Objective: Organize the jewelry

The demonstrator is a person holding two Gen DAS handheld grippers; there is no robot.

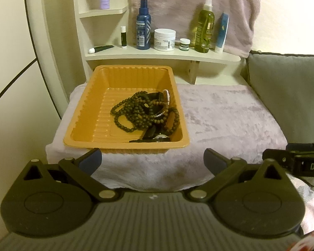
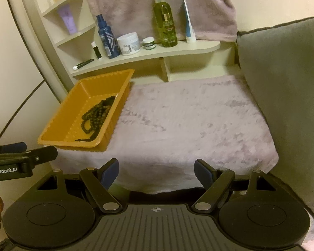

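Note:
An orange plastic tray [image 1: 90,113] sits on the left of a lilac fleece-covered surface [image 1: 219,115]. In it lies a tangle of dark wooden bead bracelets [image 1: 140,113], a pale bead bracelet [image 1: 167,98] and a black-strapped watch [image 1: 155,137]. The tray [image 2: 69,113] and beads [image 2: 96,115] also show in the right wrist view. My left gripper [image 1: 152,161] is open and empty, just in front of the tray. My right gripper [image 2: 156,170] is open and empty, before the fleece's front edge.
A cream shelf [image 1: 157,55] behind the tray holds a blue spray bottle [image 1: 143,25], white jars [image 1: 164,39], a green oil bottle [image 1: 204,27] and tubes. A grey cushion [image 2: 282,83] stands on the right. A lilac cloth hangs behind.

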